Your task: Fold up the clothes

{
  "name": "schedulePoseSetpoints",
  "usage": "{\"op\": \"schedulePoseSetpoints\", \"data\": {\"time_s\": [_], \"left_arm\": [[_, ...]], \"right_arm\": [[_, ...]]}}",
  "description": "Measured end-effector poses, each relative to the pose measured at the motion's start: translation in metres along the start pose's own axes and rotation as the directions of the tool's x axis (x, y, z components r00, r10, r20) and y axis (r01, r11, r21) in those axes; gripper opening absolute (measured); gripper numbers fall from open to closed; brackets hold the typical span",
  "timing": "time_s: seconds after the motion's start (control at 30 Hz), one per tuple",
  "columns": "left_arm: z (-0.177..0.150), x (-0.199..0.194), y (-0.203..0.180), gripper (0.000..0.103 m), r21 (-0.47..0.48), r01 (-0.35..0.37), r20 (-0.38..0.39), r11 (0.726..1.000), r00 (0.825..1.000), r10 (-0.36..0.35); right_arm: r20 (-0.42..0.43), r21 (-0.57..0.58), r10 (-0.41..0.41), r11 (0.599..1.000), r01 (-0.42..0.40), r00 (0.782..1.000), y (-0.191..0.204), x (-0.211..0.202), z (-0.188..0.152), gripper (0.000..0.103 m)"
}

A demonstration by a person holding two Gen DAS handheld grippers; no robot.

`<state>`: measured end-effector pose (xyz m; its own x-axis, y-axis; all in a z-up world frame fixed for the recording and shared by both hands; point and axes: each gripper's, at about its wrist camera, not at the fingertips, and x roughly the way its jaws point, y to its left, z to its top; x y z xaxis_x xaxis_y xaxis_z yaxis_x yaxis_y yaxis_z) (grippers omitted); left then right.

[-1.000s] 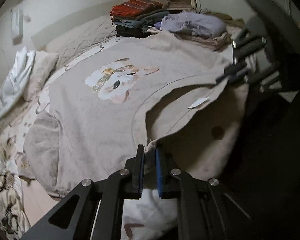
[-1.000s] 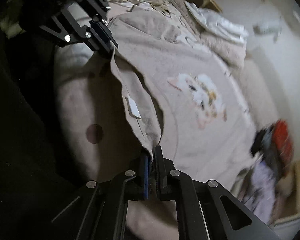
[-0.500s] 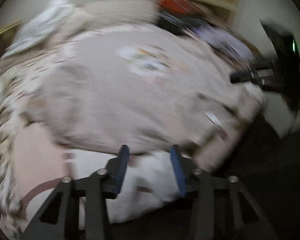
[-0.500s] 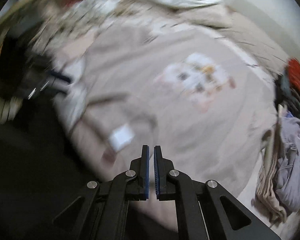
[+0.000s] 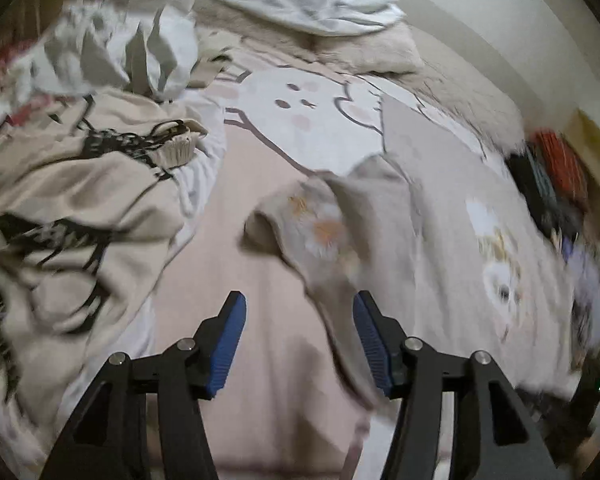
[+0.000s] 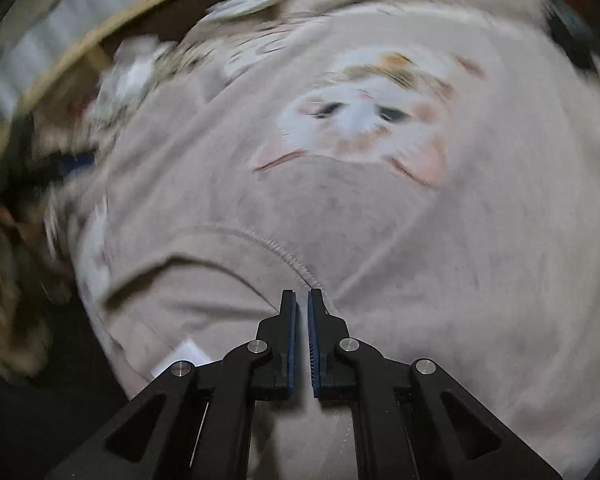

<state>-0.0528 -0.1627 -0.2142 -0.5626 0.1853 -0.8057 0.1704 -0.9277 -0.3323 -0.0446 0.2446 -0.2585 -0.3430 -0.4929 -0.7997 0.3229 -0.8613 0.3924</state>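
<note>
Here, no basket or box shows plainly; the clothes lie loose on the bed (image 5: 260, 360), whose pink cover carries a white cartoon face.

The left gripper (image 5: 296, 340) has its blue jaws spread and opening, with only the pink cover between them. The beige sweatshirt (image 5: 440, 220) lies ahead and to the right of these jaws, a bunched sleeve (image 5: 300, 220) with a small print lying just beyond their tips, its edge running down close by the right jaw; the blur hides whether it touches.

The right gripper (image 6: 302, 332) has its jaws pressed nearly together, a thin slit between the pads, and nothing is pinched there. Its tips sit right at the stitched collar seam (image 6: 284, 256) of the sweatshirt (image 6: 480, 260), though I cannot tell if they touch it.

The left view alone shows a crumpled cream garment with black markings (image 5: 72, 208) to the left of the jaws, white laundry (image 5: 132, 48) far ahead, and a dark and red stack of clothes (image 5: 552, 184) far to the right. The right view alone shows the cat face print (image 6: 372, 120) full on, beyond the jaws, a white label (image 6: 180, 356) to the left of them, and the left gripper as a dark blur with a blue pad (image 6: 76, 160) far to the left.
</note>
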Motion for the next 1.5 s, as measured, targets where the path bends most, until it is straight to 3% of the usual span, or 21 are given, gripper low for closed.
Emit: {"op": "schedulePoseSetpoints", "data": {"time_s": [0.07, 0.13, 0.2, 0.27, 0.33, 0.37, 0.4, 0.47, 0.57, 0.67, 0.77, 0.8, 0.9, 1.07, 1.23, 1.37, 1.43, 1.5], "left_arm": [[0.012, 0.017, 0.007, 0.056, -0.095, 0.063, -0.032, 0.993, 0.997, -0.066], [0.017, 0.032, 0.014, 0.057, -0.213, 0.139, -0.047, 0.967, 0.987, -0.153], [0.02, 0.047, 0.02, 0.059, -0.329, 0.203, -0.043, 0.922, 0.972, -0.23], [0.025, 0.05, 0.027, 0.057, -0.413, 0.271, 0.025, 0.869, 0.958, -0.286], [0.028, 0.051, 0.034, 0.037, -0.464, 0.343, 0.073, 0.817, 0.934, -0.35], [0.031, 0.05, 0.037, 0.014, -0.493, 0.382, 0.095, 0.782, 0.917, -0.388], [0.033, 0.045, 0.039, 0.006, -0.514, 0.415, 0.116, 0.751, 0.901, -0.419], [0.041, 0.025, 0.036, 0.005, -0.504, 0.465, 0.157, 0.728, 0.878, -0.452], [0.051, -0.025, 0.024, 0.004, -0.38, 0.51, 0.255, 0.772, 0.86, -0.442], [0.048, -0.065, 0.031, 0.004, -0.319, 0.489, 0.34, 0.812, 0.859, -0.383], [0.039, -0.072, 0.048, 0.004, -0.328, 0.372, 0.33, 0.868, 0.906, -0.264], [0.034, -0.067, 0.055, 0.004, -0.35, 0.329, 0.299, 0.877, 0.927, -0.229], [0.026, -0.049, 0.067, 0.004, -0.39, 0.232, 0.223, 0.891, 0.963, -0.153], [0.03, -0.042, 0.068, 0.004, -0.395, 0.198, 0.218, 0.897, 0.969, -0.118], [0.049, -0.043, 0.037, 0.004, -0.323, 0.252, 0.246, 0.912, 0.953, -0.176], [0.057, -0.049, -0.036, 0.004, -0.097, 0.351, 0.189, 0.931, 0.925, -0.329], [0.046, -0.052, -0.099, 0.004, 0.078, 0.428, 0.089, 0.9, 0.896, -0.434], [0.026, -0.045, -0.153, 0.004, 0.189, 0.506, -0.029, 0.841, 0.859, -0.511]], "right_arm": [[0.012, -0.024, -0.027, 0.999, 0.027, 1.0, 0.004, -0.001, -0.003, 0.005], [0.023, -0.073, -0.074, 0.994, 0.076, 0.997, 0.015, 0.0, -0.006, 0.005], [0.031, -0.112, -0.119, 0.986, 0.122, 0.992, 0.023, 0.0, -0.008, 0.005], [0.034, -0.137, -0.145, 0.979, 0.148, 0.989, 0.024, 0.001, -0.006, 0.005], [0.035, -0.149, -0.155, 0.976, 0.159, 0.987, 0.02, 0.001, -0.003, 0.005], [0.035, -0.15, -0.156, 0.976, 0.16, 0.987, 0.018, 0.0, -0.002, 0.005], [0.036, -0.151, -0.157, 0.975, 0.16, 0.987, 0.016, -0.001, -0.001, 0.005], [0.036, -0.151, -0.156, 0.976, 0.16, 0.987, 0.015, -0.001, -0.001, 0.005], [0.036, -0.148, -0.153, 0.977, 0.157, 0.988, 0.013, -0.007, -0.005, 0.005], [0.037, -0.15, -0.155, 0.976, 0.159, 0.987, 0.015, -0.004, -0.004, 0.005], [0.04, -0.146, -0.153, 0.977, 0.157, 0.987, 0.015, -0.004, -0.004, 0.005], [0.04, -0.145, -0.151, 0.977, 0.156, 0.988, 0.014, -0.004, -0.004, 0.005], [0.041, -0.139, -0.146, 0.979, 0.15, 0.989, 0.014, -0.004, -0.004, 0.005], [0.049, -0.137, -0.143, 0.979, 0.149, 0.988, 0.014, -0.004, -0.005, 0.005], [0.052, -0.138, -0.146, 0.979, 0.152, 0.988, 0.016, -0.004, -0.005, 0.005], [0.053, -0.131, -0.142, 0.98, 0.148, 0.988, 0.018, -0.001, -0.003, 0.005], [0.053, -0.12, -0.13, 0.983, 0.136, 0.99, 0.017, -0.001, -0.002, 0.005], [0.054, -0.106, -0.116, 0.987, 0.121, 0.992, 0.015, -0.001, -0.002, 0.005]]}}
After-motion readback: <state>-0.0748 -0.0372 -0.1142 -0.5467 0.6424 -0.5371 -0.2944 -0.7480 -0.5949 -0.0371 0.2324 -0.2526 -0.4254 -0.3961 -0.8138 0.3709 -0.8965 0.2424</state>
